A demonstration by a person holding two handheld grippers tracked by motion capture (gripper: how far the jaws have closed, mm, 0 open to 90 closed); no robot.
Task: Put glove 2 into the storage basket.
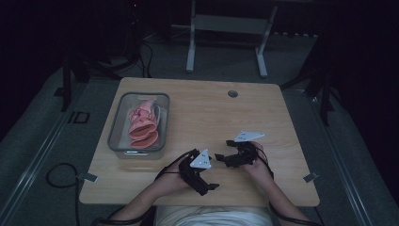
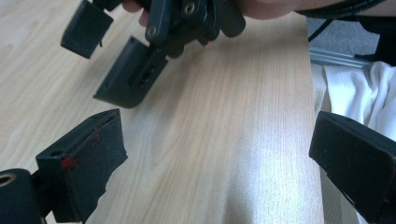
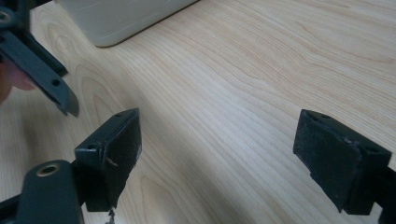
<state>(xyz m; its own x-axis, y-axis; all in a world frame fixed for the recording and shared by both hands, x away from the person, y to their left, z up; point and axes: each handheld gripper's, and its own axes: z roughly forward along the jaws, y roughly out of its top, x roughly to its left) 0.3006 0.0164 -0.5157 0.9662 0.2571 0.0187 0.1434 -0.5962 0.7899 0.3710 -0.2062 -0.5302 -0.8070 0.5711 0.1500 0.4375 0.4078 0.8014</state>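
A clear grey-rimmed bin [image 1: 116, 123] stands on the left of the wooden table [image 1: 263, 113], and pink soft items [image 1: 145, 125] lie in it. Near the front edge, a hand holds my left gripper [image 1: 212, 175] open with nothing between its jaws. It points toward my right gripper [image 1: 222, 150], which is just right of it, open and holding nothing too. In the left gripper view the left gripper [image 2: 219, 158] spans bare wood, with the right gripper [image 2: 140, 60] close ahead. In the right gripper view the right gripper [image 3: 224, 154] hovers over bare wood, with the bin's corner [image 3: 121, 18] beyond.
A round cable hole [image 1: 232, 93] sits near the table's far edge. A white desk frame [image 1: 190, 47] stands on the floor behind. A cable [image 1: 61, 174] loops on the floor at the front left. The person's white shirt [image 2: 355, 93] lies past the table's near edge.
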